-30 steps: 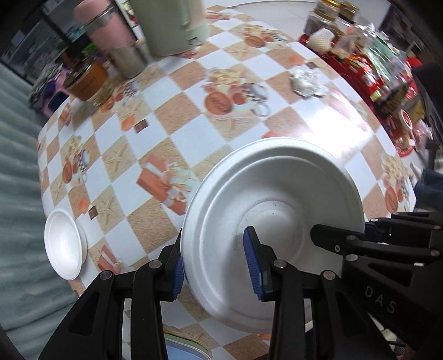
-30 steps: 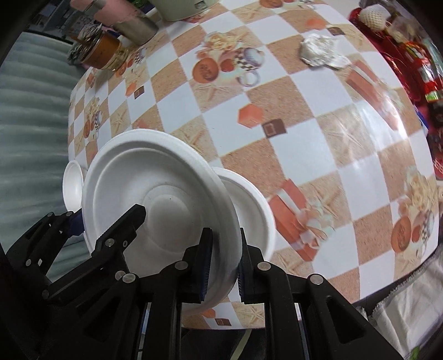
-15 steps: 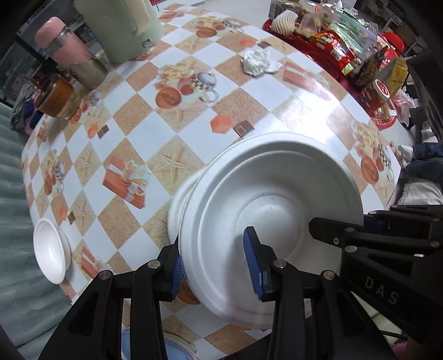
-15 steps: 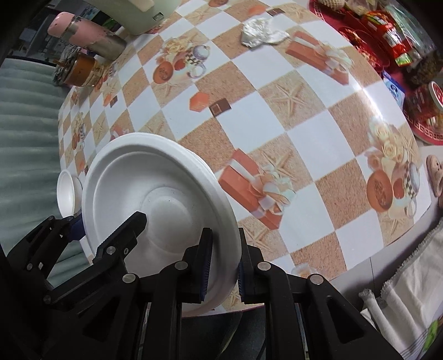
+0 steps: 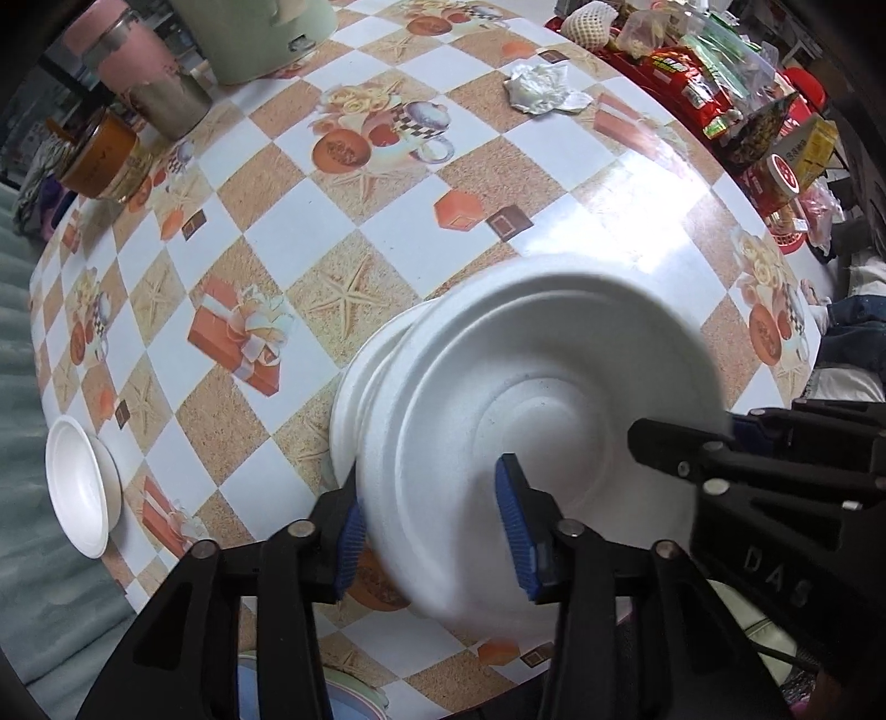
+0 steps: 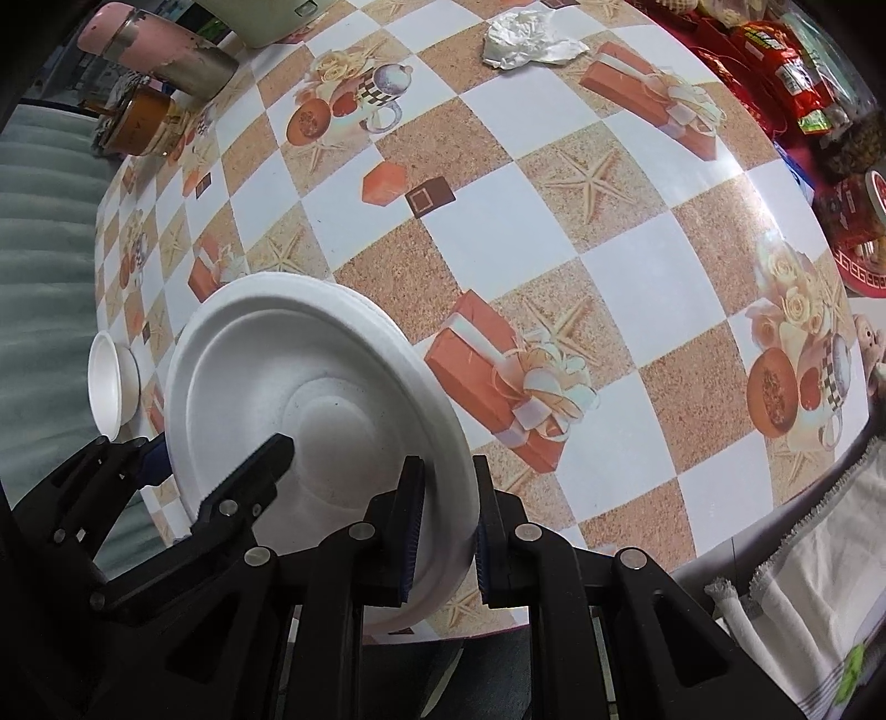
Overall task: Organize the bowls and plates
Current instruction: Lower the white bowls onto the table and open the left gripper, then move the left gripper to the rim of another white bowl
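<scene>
A large white foam plate [image 5: 554,399] is held tilted over the checkered table, just above a second white plate [image 5: 376,354] lying underneath it. My right gripper [image 6: 447,518] is shut on the plate's [image 6: 310,399] near rim. My left gripper [image 5: 434,526] straddles the opposite rim with its jaws wide apart, so it is open. A small white foam bowl [image 5: 80,493] sits near the table's left edge; it also shows in the right wrist view [image 6: 111,382].
At the far side stand a pale green appliance [image 5: 266,33], a pink flask [image 5: 138,83] and an orange jar [image 5: 99,160]. Crumpled foil [image 5: 542,88] lies at the back. Snack packets [image 5: 709,66] crowd a red tray on the right. A cloth [image 6: 803,581] hangs off the near right.
Both grippers moved the large plate along the table, over the second plate, and lowered it closer. The left gripper's jaws stayed apart.
</scene>
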Tool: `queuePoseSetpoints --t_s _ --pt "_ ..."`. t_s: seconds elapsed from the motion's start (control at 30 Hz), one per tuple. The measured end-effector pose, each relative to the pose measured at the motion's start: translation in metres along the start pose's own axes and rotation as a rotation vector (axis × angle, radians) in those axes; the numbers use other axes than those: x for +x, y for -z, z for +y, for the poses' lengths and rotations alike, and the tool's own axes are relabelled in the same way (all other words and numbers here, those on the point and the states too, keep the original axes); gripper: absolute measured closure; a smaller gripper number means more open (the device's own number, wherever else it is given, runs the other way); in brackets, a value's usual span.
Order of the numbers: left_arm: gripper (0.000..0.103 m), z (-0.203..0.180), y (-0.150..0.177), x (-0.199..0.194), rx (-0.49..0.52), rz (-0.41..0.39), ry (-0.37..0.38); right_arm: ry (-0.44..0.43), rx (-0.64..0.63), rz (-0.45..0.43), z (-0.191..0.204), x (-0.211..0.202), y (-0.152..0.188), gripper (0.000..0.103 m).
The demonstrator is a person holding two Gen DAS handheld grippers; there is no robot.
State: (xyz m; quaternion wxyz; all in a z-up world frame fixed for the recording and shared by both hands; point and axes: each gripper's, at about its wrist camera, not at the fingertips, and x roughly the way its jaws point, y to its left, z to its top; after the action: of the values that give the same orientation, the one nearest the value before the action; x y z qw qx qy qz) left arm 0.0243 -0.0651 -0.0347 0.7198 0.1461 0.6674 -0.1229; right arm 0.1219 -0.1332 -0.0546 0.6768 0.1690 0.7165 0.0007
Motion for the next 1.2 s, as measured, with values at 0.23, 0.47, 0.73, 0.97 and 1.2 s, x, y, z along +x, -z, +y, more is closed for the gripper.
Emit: queuePoseSetpoints --t_s 0.23,0.47,0.73,0.97,1.2 --pt "0.025 0.027 0.01 -0.008 -0.066 -0.028 0.012 0.014 0.057 -0.037 -0.019 -0.012 -0.004 0.014" --pt "0.024 0.056 0.028 -0.009 -0.165 -0.012 0.038 0.067 0.073 -0.037 -0.028 -0.013 -0.006 0.0" --pt "0.024 0.069 0.044 -0.01 -0.193 0.0 0.031 0.121 0.0 0.009 -0.002 0.015 -0.003 0.0" --pt "0.024 0.085 0.061 -0.013 -0.232 0.007 0.01 0.212 -0.058 0.021 0.009 0.051 -0.005 0.0" --pt "0.024 0.104 0.075 -0.013 -0.29 0.016 0.002 0.213 -0.112 0.009 0.025 0.056 -0.011 0.0"
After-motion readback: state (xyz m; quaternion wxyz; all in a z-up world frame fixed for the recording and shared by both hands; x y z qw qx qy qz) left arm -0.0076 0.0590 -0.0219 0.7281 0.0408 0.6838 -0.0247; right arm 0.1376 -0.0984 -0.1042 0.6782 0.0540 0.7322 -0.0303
